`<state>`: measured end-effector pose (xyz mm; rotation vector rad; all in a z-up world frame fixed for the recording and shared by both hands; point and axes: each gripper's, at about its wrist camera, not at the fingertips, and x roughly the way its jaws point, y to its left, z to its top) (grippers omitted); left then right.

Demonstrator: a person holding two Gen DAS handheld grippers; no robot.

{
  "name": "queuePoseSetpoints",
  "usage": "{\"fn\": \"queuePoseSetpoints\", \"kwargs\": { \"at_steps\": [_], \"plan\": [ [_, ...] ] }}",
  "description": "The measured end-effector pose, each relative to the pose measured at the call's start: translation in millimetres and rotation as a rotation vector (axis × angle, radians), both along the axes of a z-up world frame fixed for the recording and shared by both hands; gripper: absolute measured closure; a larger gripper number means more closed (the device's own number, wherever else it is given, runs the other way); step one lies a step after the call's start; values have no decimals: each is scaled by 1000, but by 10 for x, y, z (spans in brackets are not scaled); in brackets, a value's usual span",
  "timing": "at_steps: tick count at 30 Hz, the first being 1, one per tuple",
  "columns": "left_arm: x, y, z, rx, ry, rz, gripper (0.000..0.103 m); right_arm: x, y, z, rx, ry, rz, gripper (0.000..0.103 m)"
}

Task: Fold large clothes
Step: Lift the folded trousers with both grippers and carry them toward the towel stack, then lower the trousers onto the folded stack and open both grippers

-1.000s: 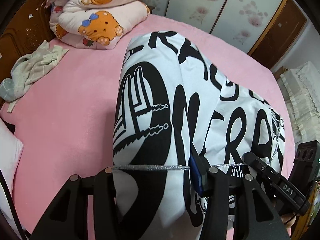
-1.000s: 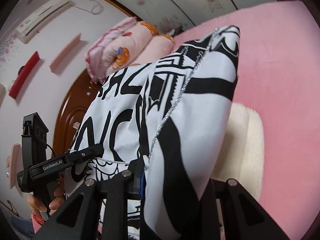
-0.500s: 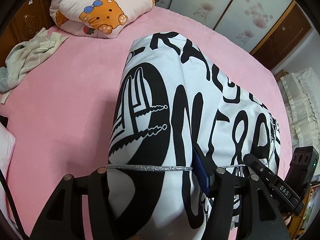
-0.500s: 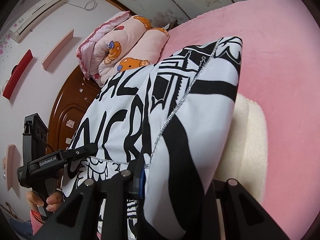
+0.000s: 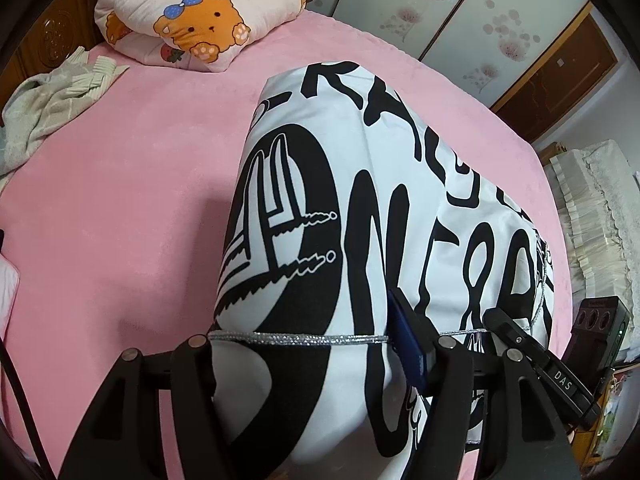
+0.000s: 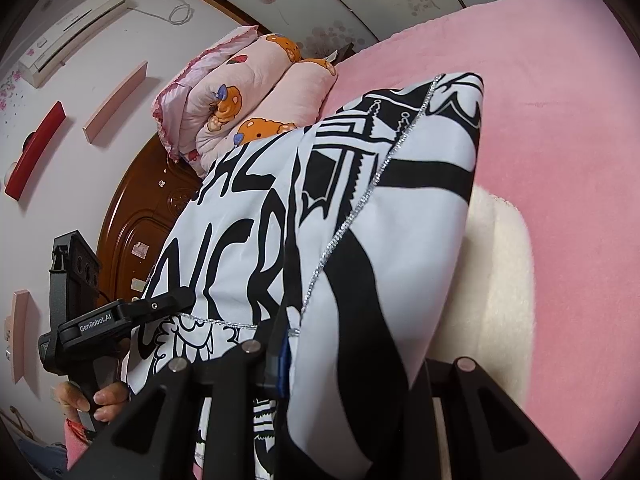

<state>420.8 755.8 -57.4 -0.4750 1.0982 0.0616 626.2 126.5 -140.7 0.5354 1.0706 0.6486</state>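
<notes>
A large white garment [image 5: 384, 200] with bold black lettering and a silver trim lies draped over the pink bed [image 5: 120, 220]. Its near end sits between the fingers of my left gripper [image 5: 304, 344], whose jaws are opening; the cloth spreads loosely across the gap. My right gripper [image 6: 352, 356] is shut on a thick fold of the same garment [image 6: 248, 240], its blue pad against the cloth. In the left wrist view the right gripper's finger [image 5: 532, 356] holds the hem at the right. In the right wrist view a hand [image 6: 100, 400] holds the left gripper [image 6: 120, 316] at the hem.
A rolled bear-print quilt [image 5: 192, 12] sits at the head of the bed by the wooden headboard [image 6: 132, 232]. A grey-green garment [image 5: 48, 108] lies at the left edge. A cream fleece piece [image 6: 496, 280] lies under the garment. White lace fabric [image 5: 592, 220] is stacked beside the bed.
The left gripper sank toward the bed and its fingers spread wider, letting the cloth between them widen. The garment settled lower. The right gripper kept its grip and place.
</notes>
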Motion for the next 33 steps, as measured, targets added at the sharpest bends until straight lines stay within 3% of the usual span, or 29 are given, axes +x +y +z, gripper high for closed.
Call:
{"fn": "queuePoseSetpoints", "kwargs": {
  "at_steps": [14,29,33],
  "plan": [
    [29,39,-33,-13,-8,-23,38,-9,-113,-56,26,15,-2,76],
    [54,64,-33,-60,-21,-16,38,52,-242,-70,-17,68,6,57],
    [48,77,-10,-23,-25,7,31,54,-285,-64,-14,84,-2,52]
  ]
}}
